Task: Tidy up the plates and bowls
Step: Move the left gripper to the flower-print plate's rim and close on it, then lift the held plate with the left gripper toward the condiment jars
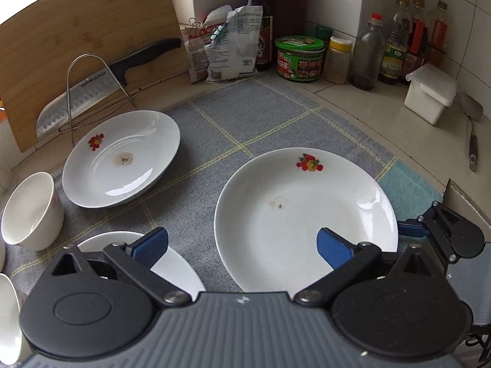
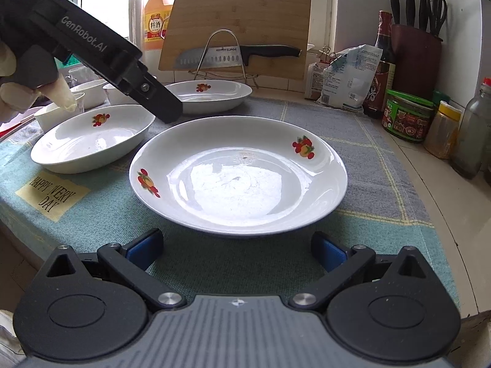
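Blue-padded fingers of the right gripper (image 2: 236, 250) sit nearest the lens, spread wide with nothing between them, low over the checked cloth (image 2: 92, 214) and just short of the near rim of the large plate (image 2: 237, 178).

Left gripper (image 1: 242, 248): also open and empty, hovering above the cloth; its right finger overlaps the near plate in the left wrist view, contact not evident.

Task items:
- Large plate: flat on the cloth, centre of the right wrist view, fruit decals on the rim, small brown speck near the middle, otherwise empty.
- Second plate (image 2: 92, 138): just left of it, empty, rims close but apart.
- Third plate (image 2: 211, 95): farther back, near the wire rack (image 2: 227, 58). In the left wrist view it carries a brown stain in the well.
- White bowl (image 1: 29, 211): at the cloth's left edge, looks empty. More bowls behind, partly hidden by the left gripper body.

Handling judgement: glazed ceramic, so rigid, moderately heavy, slick and chip-prone. Best hold is likely the raised rim, one finger under the lip and one on the inner slope, taken at the near edge; the shallow rim gives little bite, so a slow lift seems wise.

Background: knife (image 2: 236, 53) on the rack against a cutting board (image 2: 239, 9); jars and bottles at right, contents unclear.
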A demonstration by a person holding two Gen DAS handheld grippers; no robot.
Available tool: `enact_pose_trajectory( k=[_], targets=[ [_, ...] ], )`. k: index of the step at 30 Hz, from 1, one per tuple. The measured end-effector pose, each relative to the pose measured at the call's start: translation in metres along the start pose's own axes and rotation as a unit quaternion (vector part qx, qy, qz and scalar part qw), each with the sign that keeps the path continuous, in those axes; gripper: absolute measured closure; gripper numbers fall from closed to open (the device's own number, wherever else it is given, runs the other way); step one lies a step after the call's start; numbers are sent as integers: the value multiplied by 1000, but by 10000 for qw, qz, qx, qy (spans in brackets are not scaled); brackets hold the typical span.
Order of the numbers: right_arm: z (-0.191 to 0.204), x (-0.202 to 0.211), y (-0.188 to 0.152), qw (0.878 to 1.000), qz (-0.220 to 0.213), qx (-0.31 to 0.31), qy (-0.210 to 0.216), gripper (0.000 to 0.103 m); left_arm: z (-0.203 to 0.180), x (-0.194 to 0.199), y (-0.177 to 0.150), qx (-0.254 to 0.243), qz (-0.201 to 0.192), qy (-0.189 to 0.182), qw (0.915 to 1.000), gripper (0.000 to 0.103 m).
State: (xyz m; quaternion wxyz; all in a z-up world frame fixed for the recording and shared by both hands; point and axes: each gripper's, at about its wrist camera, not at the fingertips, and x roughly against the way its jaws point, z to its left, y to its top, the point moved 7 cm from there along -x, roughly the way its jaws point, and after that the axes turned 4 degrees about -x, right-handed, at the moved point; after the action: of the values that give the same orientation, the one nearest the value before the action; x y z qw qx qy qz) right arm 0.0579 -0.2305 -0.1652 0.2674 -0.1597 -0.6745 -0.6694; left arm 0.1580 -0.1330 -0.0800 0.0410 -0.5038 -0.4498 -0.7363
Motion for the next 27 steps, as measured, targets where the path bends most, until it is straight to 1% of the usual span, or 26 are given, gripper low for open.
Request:
enact_pose_trajectory(
  k=[3, 8, 10, 14, 16, 18, 20, 23, 25, 27],
  targets=[
    [1, 1, 0, 10000, -47, -40, -62, 0, -6, -13, 9, -274, 74, -157, 9995, 1],
    [3, -2, 2, 9999, -20, -72, -115, 0, -8, -35, 19, -427, 293, -528, 9973, 1],
    [2, -3, 3, 9999, 18, -73, -107, 0, -6, -43, 23, -518, 354, -565, 9964, 2],
    [2, -3, 3, 9999, 59, -81, -123, 0, -3, -59, 29, -658, 466, -694, 9943, 7],
    [2, -3, 3, 9999, 24, -74, -112, 0, -2, -65, 31, -650, 537, -869, 9926, 13],
    [2, -3, 2, 9999, -26, -72, -105, 0, 0, -71, 33, -638, 615, -971, 9913, 17],
    [2, -4, 2, 9999, -53, -69, -98, 0, 0, -76, 35, -638, 686, -1053, 9900, 18],
    [1, -4, 3, 9999, -62, -63, -86, 0, -1, -82, 38, -704, 759, -1170, 9877, 22],
    [1, -5, 4, 9999, -59, -66, -86, 0, -1, -84, 40, -767, 826, -1237, 9859, 28],
    [2, -5, 4, 9999, -54, -70, -96, 0, -2, -86, 41, -834, 886, -1286, 9842, 28]
  ],
)
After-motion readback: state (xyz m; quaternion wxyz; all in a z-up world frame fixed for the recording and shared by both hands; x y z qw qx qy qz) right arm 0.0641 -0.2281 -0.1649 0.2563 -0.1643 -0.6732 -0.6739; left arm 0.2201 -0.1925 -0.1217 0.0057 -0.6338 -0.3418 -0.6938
